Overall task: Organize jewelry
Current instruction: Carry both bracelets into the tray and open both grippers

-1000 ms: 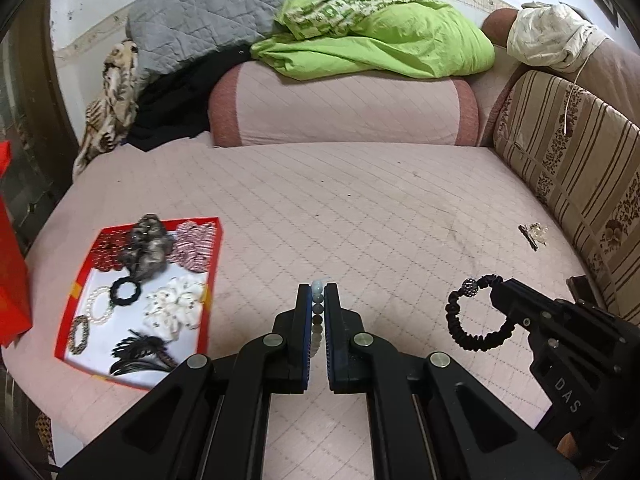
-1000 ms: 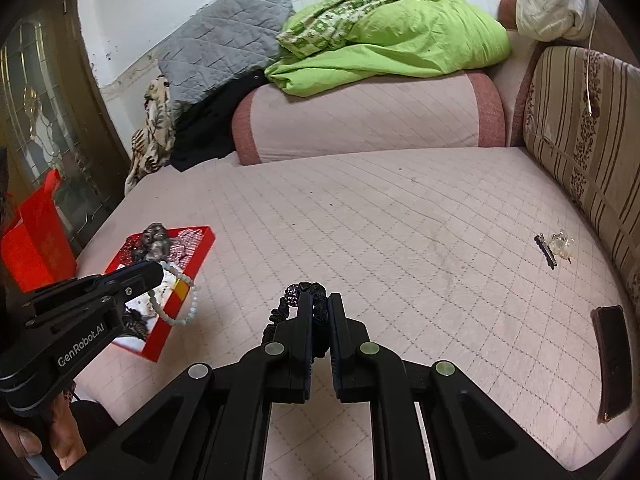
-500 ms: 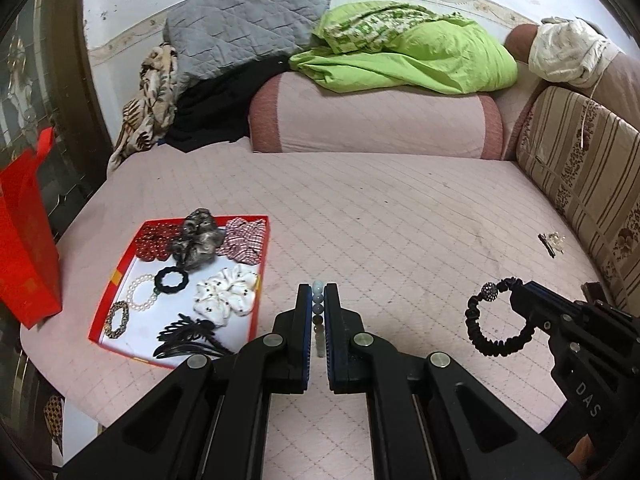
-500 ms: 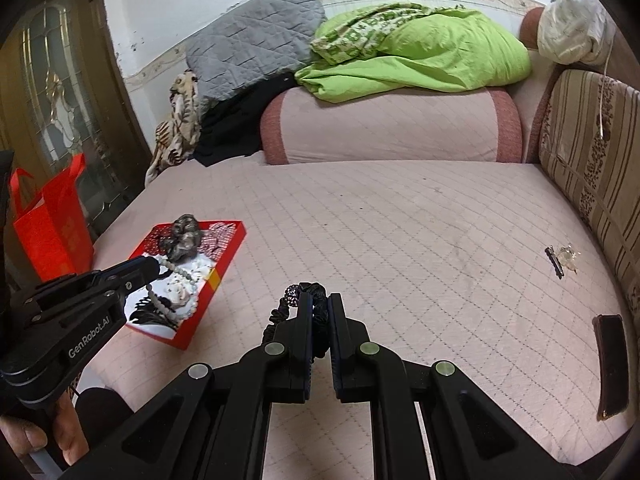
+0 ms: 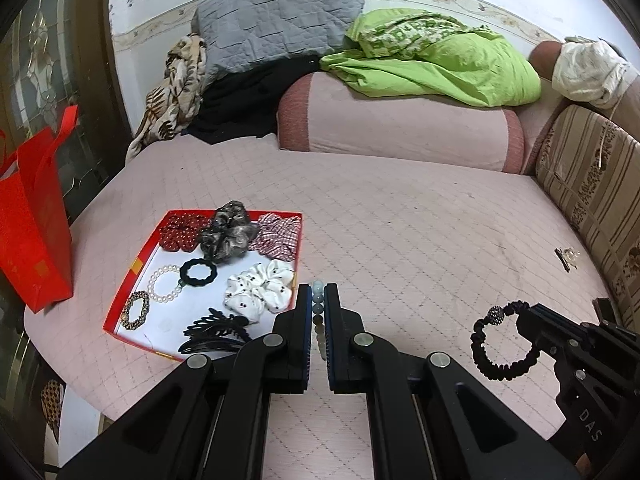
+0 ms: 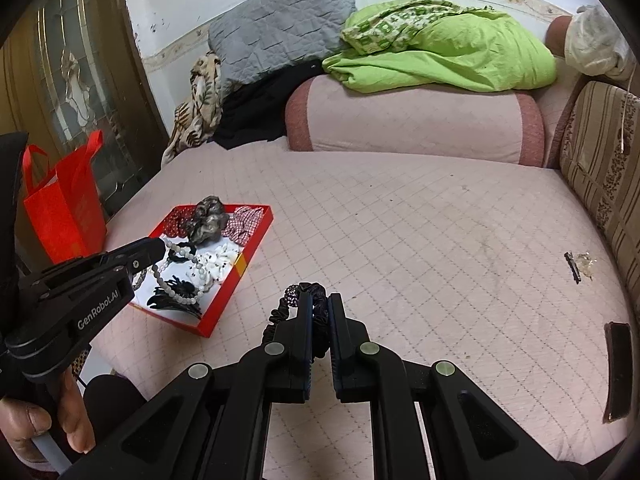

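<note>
Item: bead bracelet (image 6: 182,276), pinched in my left gripper (image 5: 318,312); black bracelet (image 5: 502,346), pinched in my right gripper (image 6: 318,312). Destination: red tray (image 5: 138,262). Lower each over a bare spot before releasing.

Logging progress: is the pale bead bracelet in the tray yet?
Not yet. The bracelet hangs from the shut left gripper, above the red tray.

Counted: 1 red tray (image 5: 120,304). Inside approx. 4 scrunchies (image 5: 258,286), 3 bracelets/rings (image 5: 164,282), 1 black hair claw (image 5: 216,330). 2 grippers, the left gripper (image 5: 318,308) w/ 1 bead bracelet (image 6: 180,276), the right gripper (image 6: 320,312) w/ 1 black bracelet (image 5: 502,346). 1 red bag (image 5: 34,216). 1 grey pillow (image 5: 276,28).
</note>
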